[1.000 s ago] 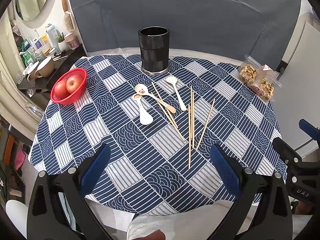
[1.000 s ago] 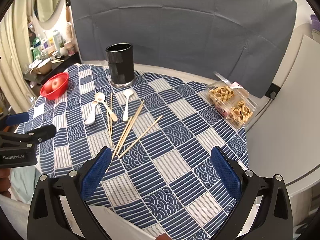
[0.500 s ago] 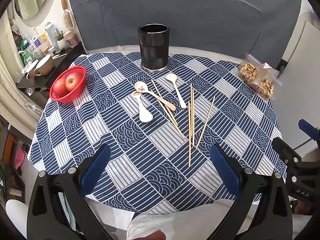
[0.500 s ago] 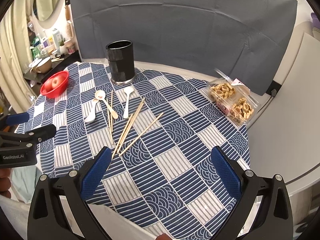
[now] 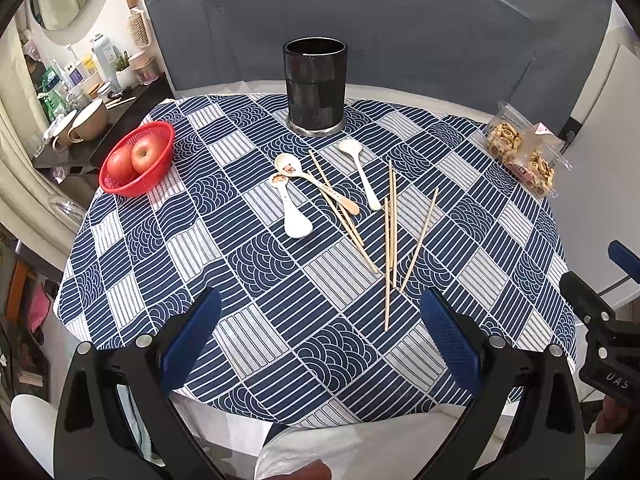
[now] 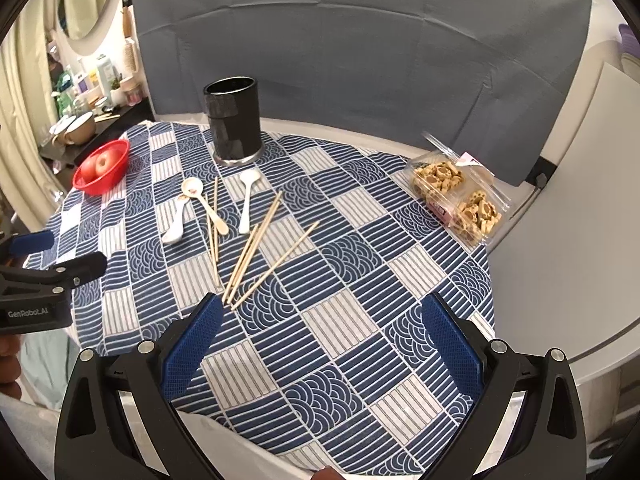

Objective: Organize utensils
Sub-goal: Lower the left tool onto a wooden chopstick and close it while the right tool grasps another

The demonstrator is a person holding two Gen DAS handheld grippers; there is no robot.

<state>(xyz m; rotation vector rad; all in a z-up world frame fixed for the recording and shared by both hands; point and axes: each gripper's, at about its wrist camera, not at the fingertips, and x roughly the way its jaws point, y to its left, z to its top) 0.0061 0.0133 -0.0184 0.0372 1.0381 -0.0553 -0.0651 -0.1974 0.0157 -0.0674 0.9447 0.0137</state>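
While both grippers hang above the near edge of the round table (image 5: pixel 400 98), nothing is in their grasp. Left gripper (image 5: pixel 320 340) has its blue-padded fingers (image 5: pixel 192 344) spread wide, empty air between them, only the blue patterned cloth (image 5: pixel 256 344) below. Right gripper (image 6: pixel 322 344) is just as wide, fingers (image 6: pixel 450 350) parted and holding nothing; its left pad sits just short of the near tips of the chopsticks.

Out in the middle of the cloth lie the utensils. Three spoons: a white spoon (image 5: pixel 294 210) with a small picture on its handle end, a long pale spoon (image 5: pixel 316 182) crossing beside it with its bowl touching, and a plain white spoon (image 5: pixel 362 174) a little to the right. Wooden chopsticks (image 5: pixel 390 232) are scattered loose, one pair slanting under the long spoon, the others fanned out toward the near edge; in the right wrist view they (image 6: pixel 254 246) converge near the gripper.

Behind them, upright at the far side, stands the black cup (image 5: pixel 315 86), dark inside as far as can be seen.

Off to the left edge sits a red basket (image 5: pixel 120 188) with two apples (image 5: pixel 134 158). On the right edge rests a clear box of cookies (image 6: pixel 458 196). A grey backdrop (image 6: pixel 360 52) curves behind the table.
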